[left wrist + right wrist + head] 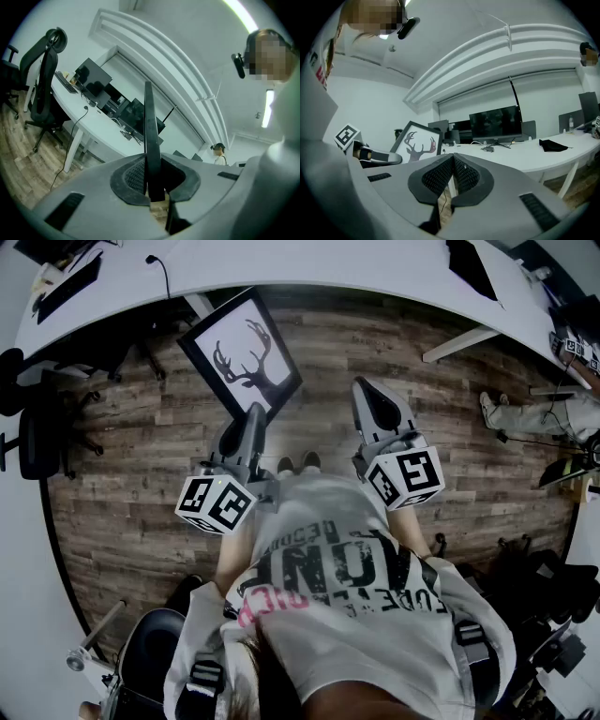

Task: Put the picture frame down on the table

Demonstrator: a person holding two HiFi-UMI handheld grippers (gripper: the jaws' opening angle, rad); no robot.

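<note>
The picture frame (242, 354) is black with a white mat and a dark deer-antler silhouette. It hangs over the wooden floor in front of me, short of the white table (309, 268). My left gripper (253, 420) is shut on the frame's lower edge. In the left gripper view the frame (150, 136) shows edge-on, standing up between the closed pads. My right gripper (373, 397) is held beside it to the right, shut and empty. The right gripper view shows the frame (416, 142) at the left, behind my right gripper (453, 169).
The curved white table (520, 157) carries a monitor (494, 123), a black cloth (553, 145) and cables. A black office chair (42, 79) stands at the left. Another person (539, 413) sits at the right. A table leg (459, 343) slants down near my right gripper.
</note>
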